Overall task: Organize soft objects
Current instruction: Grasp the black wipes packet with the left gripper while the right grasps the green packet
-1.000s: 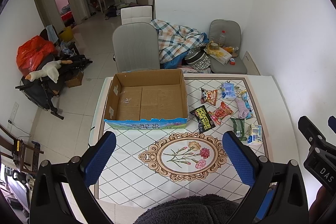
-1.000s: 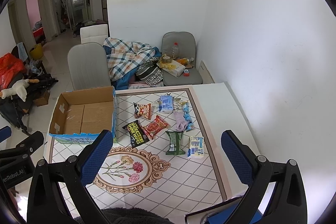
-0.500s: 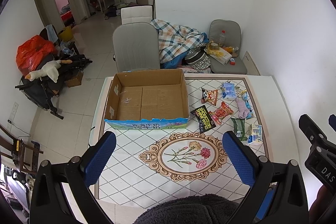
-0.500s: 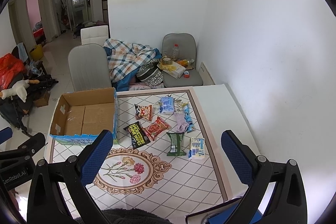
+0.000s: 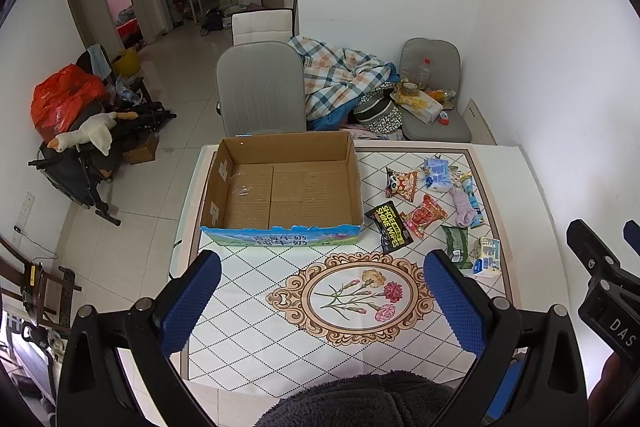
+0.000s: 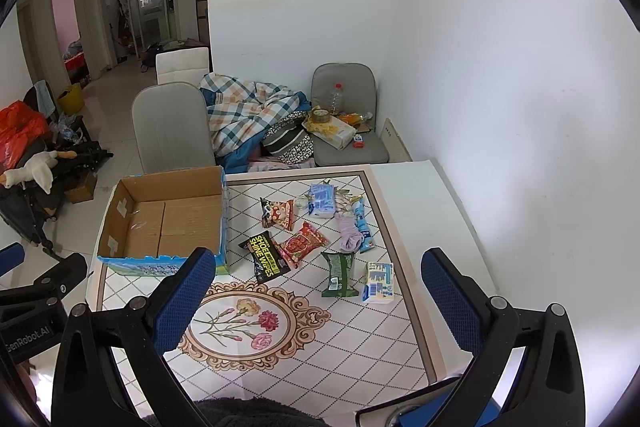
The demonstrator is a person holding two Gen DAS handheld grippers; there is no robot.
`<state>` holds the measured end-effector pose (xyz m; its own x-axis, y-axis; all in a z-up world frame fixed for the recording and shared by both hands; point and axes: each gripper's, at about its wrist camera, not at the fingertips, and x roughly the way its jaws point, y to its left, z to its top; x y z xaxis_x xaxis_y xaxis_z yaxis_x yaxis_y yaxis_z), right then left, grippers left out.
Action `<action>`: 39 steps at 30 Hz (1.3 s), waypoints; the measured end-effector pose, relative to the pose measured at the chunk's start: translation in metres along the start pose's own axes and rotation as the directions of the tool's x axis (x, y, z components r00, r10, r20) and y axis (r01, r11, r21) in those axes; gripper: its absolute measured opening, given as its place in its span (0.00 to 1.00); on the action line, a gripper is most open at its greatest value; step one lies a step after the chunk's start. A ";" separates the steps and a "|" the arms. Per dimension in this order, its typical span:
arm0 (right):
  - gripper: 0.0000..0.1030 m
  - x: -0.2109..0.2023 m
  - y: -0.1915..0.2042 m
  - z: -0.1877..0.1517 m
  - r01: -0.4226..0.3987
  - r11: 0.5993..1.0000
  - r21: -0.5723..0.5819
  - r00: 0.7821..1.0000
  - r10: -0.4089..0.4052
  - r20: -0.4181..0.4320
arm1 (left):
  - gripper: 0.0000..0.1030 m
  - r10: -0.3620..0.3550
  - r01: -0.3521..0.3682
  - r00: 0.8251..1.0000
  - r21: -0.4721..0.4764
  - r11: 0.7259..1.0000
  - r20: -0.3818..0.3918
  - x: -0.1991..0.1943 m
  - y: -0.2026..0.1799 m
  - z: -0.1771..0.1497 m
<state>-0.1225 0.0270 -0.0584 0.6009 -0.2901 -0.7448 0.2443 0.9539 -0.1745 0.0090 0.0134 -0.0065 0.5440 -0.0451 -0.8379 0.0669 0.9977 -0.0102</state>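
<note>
An open, empty cardboard box [image 5: 280,187] [image 6: 168,223] stands on the table's left side. To its right lie several soft packets: a black shoe-wipes pack [image 5: 391,231] [image 6: 267,258], a red snack bag [image 5: 423,215] [image 6: 301,243], a green pack [image 5: 456,247] [image 6: 339,274], a purple sock roll [image 5: 463,206] [image 6: 348,234], blue tissue packs [image 5: 438,174] [image 6: 322,201] and a small carton [image 6: 378,282]. My left gripper [image 5: 322,303] is open and empty above the near table. My right gripper [image 6: 318,301] is open and empty too, hovering to the right.
The patterned table [image 5: 280,347] meets a white wall on the right. A grey chair [image 5: 260,87] stands behind the box. A plaid blanket [image 5: 340,79] and a second loaded chair [image 5: 432,99] lie beyond. A dark fuzzy sleeve [image 5: 360,403] fills the bottom edge.
Both views have shifted very slightly; the packets sit a touch lower in the right wrist view. Both grippers stay open and empty.
</note>
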 end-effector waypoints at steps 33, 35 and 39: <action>0.85 0.482 -0.111 -0.095 -0.055 0.945 0.321 0.718 0.261 -0.645 | 1.00 0.106 0.040 0.720 0.194 0.980 -0.686 0.462 -0.185 0.044; 0.76 0.497 -0.104 -0.104 -0.049 0.942 0.333 0.695 0.272 -0.666 | 1.00 0.145 0.004 0.700 0.206 0.979 -0.699 0.478 -0.184 0.040; 0.61 0.511 -0.092 -0.117 -0.055 0.940 0.336 0.669 0.284 -0.687 | 1.00 0.214 -0.058 0.676 0.238 0.969 -0.705 0.499 -0.178 0.036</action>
<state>0.0731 -0.1997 -0.4983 -0.0509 0.1298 -0.9902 0.4521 0.8871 0.0931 0.2984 -0.1885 -0.4035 -0.2073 0.2182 -0.9536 0.2329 0.9578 0.1685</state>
